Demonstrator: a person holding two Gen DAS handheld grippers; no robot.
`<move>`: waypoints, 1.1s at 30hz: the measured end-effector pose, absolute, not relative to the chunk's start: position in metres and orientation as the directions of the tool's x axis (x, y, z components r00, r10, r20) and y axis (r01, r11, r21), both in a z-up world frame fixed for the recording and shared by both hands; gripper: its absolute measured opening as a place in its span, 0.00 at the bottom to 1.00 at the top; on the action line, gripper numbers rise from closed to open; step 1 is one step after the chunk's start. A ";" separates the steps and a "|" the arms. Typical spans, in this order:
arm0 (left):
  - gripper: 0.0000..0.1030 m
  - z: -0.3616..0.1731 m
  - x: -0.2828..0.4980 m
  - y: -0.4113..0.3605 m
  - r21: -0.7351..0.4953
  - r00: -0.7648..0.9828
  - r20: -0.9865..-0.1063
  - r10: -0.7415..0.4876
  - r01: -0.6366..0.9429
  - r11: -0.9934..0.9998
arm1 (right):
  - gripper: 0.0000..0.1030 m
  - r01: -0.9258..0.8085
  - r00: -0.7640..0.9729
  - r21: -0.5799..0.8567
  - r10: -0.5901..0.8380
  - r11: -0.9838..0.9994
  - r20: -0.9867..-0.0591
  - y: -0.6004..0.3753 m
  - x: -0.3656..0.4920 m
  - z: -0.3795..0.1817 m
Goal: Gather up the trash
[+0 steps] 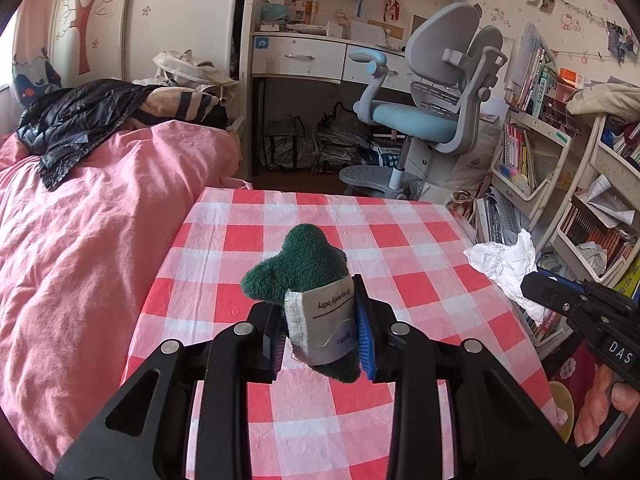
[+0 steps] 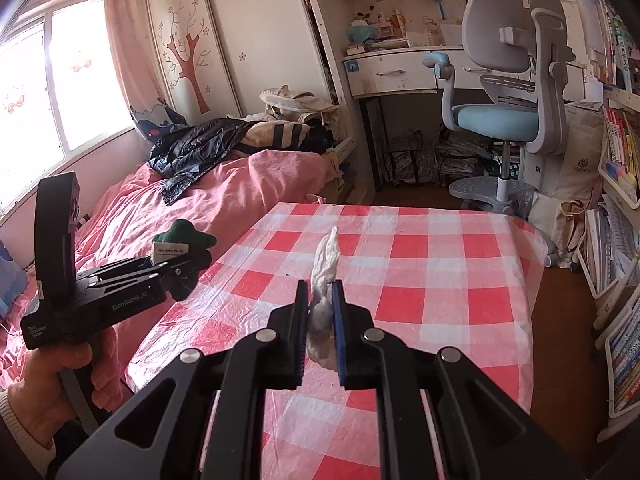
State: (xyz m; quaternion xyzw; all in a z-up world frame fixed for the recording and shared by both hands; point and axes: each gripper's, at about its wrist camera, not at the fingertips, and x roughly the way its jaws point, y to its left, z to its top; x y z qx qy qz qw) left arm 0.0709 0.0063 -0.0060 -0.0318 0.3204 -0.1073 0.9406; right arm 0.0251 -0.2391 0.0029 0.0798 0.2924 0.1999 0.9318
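Observation:
My left gripper (image 1: 322, 324) is shut on a green fuzzy cloth item with a white paper label (image 1: 304, 280), held up above the red-and-white checked table (image 1: 420, 240). In the right wrist view the same green item (image 2: 182, 238) sticks out of the left gripper (image 2: 176, 262) beside the table's left edge. My right gripper (image 2: 320, 304) is shut on a crumpled white tissue (image 2: 326, 268), which stands up between the pads over the table. From the left wrist view the tissue (image 1: 506, 260) shows at the right, with the right gripper's body behind it.
A bed with a pink cover (image 1: 80, 220) and a black jacket (image 1: 76, 120) lies left of the table. Beyond the table stand a grey-blue desk chair (image 1: 432, 112) and a white desk (image 1: 300, 56). Bookshelves (image 1: 560, 168) line the right side. A hand (image 2: 68, 364) holds the left gripper.

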 end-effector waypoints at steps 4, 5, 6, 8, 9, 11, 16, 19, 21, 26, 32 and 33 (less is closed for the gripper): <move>0.28 -0.003 0.071 0.010 -0.146 0.779 -0.588 -0.220 0.165 0.975 | 0.14 -0.319 0.758 0.255 0.408 0.913 -0.510 -0.243 0.024 0.004; 0.28 -0.003 0.071 0.011 -0.148 0.780 -0.586 -0.219 0.163 0.976 | 0.14 -0.316 0.759 0.251 0.402 0.915 -0.511 -0.243 0.023 0.004; 0.28 -0.002 0.070 0.012 -0.151 0.782 -0.583 -0.220 0.161 0.975 | 0.14 -0.313 0.760 0.248 0.398 0.917 -0.513 -0.243 0.023 0.003; 0.28 0.000 0.070 0.014 -0.160 0.785 -0.578 -0.224 0.161 0.974 | 0.14 -0.305 0.761 0.242 0.389 0.921 -0.520 -0.243 0.025 0.001; 0.28 0.001 0.069 0.016 -0.163 0.786 -0.575 -0.226 0.160 0.974 | 0.14 -0.303 0.760 0.240 0.386 0.922 -0.523 -0.242 0.025 0.000; 0.28 0.001 0.069 0.018 -0.172 0.785 -0.575 -0.231 0.161 0.972 | 0.14 -0.301 0.758 0.235 0.381 0.924 -0.529 -0.239 0.028 -0.002; 0.28 0.000 0.068 0.023 -0.181 0.784 -0.575 -0.234 0.157 0.971 | 0.14 -0.313 0.753 0.217 0.380 0.925 -0.537 -0.228 0.029 -0.004; 0.28 0.002 0.068 0.028 -0.191 0.787 -0.569 -0.237 0.154 0.969 | 0.14 -0.320 0.749 0.209 0.381 0.924 -0.542 -0.221 0.030 -0.005; 0.28 0.003 0.068 0.031 -0.197 0.789 -0.567 -0.239 0.152 0.969 | 0.14 -0.323 0.747 0.205 0.382 0.924 -0.544 -0.218 0.030 -0.006; 0.28 0.004 0.068 0.032 -0.201 0.789 -0.565 -0.241 0.152 0.968 | 0.14 -0.322 0.745 0.197 0.376 0.926 -0.551 -0.216 0.031 -0.007; 0.28 0.004 0.068 0.030 -0.196 0.786 -0.568 -0.242 0.156 0.968 | 0.14 -0.320 0.749 0.198 0.375 0.927 -0.546 -0.217 0.032 -0.006; 0.28 0.004 0.068 0.030 -0.194 0.785 -0.570 -0.241 0.156 0.968 | 0.14 -0.320 0.750 0.198 0.375 0.927 -0.545 -0.217 0.032 -0.006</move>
